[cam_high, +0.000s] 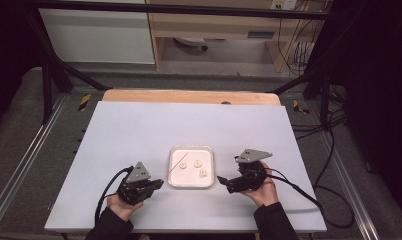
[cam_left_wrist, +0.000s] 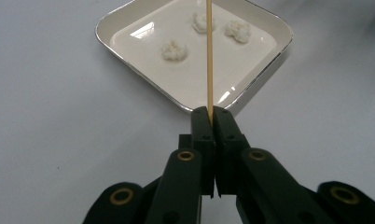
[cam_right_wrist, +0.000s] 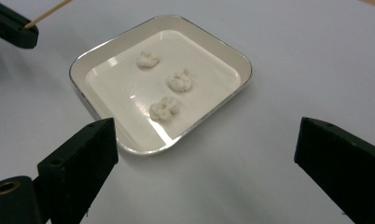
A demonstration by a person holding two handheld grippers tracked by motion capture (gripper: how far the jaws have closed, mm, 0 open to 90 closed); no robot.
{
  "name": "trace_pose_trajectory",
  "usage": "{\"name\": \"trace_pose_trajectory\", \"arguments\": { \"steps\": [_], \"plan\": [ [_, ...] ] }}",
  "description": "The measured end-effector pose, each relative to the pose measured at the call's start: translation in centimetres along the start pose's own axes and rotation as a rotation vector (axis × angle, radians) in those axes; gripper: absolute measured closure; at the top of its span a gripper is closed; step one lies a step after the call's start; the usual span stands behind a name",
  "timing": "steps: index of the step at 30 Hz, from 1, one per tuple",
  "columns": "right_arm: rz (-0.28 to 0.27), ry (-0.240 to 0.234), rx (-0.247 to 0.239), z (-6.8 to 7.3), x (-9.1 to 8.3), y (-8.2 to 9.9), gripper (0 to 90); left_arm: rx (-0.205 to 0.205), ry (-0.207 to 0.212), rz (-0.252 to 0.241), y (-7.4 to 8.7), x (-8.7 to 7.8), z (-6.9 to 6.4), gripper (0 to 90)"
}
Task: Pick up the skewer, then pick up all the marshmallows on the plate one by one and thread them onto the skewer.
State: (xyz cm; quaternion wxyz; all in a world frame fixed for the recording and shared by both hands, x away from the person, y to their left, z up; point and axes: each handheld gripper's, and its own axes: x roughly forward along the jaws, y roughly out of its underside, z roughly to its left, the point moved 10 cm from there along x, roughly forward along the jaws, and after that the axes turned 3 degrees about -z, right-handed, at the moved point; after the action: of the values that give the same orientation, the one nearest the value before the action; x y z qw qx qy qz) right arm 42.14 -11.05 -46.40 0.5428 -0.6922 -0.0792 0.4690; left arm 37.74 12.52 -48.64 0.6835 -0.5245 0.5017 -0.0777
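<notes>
A square white tray [cam_high: 189,179] lies on the white table near its front middle, with three small white lumps [cam_high: 197,163] in it. My left gripper [cam_high: 159,184] is just left of the tray and is shut on a thin wooden stick [cam_high: 175,166] that slants up over the tray's left part. In the left gripper view the stick [cam_left_wrist: 209,56] rises from the closed tips [cam_left_wrist: 212,112] over the tray [cam_left_wrist: 139,70] and crosses one lump [cam_left_wrist: 202,22]. My right gripper [cam_high: 224,182] stands open at the tray's right, jaws wide [cam_right_wrist: 206,135], nothing between them; the tray [cam_right_wrist: 111,88] and lumps [cam_right_wrist: 180,81] lie ahead.
The white sheet [cam_high: 139,130] covers a wooden tabletop whose far edge [cam_high: 189,96] shows at the back. A black cable [cam_high: 309,195] trails right from my right gripper across the table's front right corner. Metal frame rails run along both sides.
</notes>
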Motion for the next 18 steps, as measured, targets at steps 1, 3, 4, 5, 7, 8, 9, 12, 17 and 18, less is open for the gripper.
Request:
{"name": "trace_pose_trajectory", "arguments": {
  "steps": [1, 3, 4, 5, 7, 8, 9, 12, 17, 18],
  "plan": [
    [-0.001, 0.003, 0.004, 0.0, 0.3, -0.3, 6.3, -0.002, -0.008, 0.003, 0.1, -0.1, 0.1, 88.4],
    [-0.004, 0.001, 0.009, 0.0, 0.9, -0.8, 6.0, -0.01, -0.008, 0.001, 0.3, -0.1, 0.3, 88.4],
    [-0.002, 0.0, 0.019, 0.0, 1.2, -1.0, 5.5, -0.014, -0.008, -0.002, 0.4, -0.1, 0.3, 88.3],
    [0.003, -0.001, 0.021, 0.0, 1.6, -1.1, 5.4, -0.018, -0.005, -0.008, 0.4, -0.2, 0.4, 88.4],
    [0.005, -0.004, 0.028, 0.1, 2.3, -1.5, 5.3, -0.022, -0.002, -0.011, 0.5, -0.2, 0.4, 88.3],
    [0.008, -0.006, 0.035, 0.1, 2.7, -1.6, 5.2, -0.024, 0.0, -0.013, 0.5, -0.1, 0.4, 88.3],
    [0.011, -0.007, 0.038, 0.1, 3.1, -1.7, 5.1, -0.026, 0.002, -0.014, 0.5, -0.1, 0.4, 88.4],
    [0.016, -0.01, 0.048, 0.1, 4.2, -2.1, 4.6, -0.025, 0.003, -0.017, 0.6, -0.1, 0.4, 88.3],
    [0.035, -0.014, 0.055, 0.1, 5.7, -2.4, 4.4, -0.026, 0.006, -0.022, 0.6, -0.1, 0.3, 88.3],
    [0.039, -0.014, 0.056, 0.1, 6.0, -2.5, 4.5, -0.026, 0.006, -0.023, 0.5, -0.1, 0.2, 88.3]
  ]
}}
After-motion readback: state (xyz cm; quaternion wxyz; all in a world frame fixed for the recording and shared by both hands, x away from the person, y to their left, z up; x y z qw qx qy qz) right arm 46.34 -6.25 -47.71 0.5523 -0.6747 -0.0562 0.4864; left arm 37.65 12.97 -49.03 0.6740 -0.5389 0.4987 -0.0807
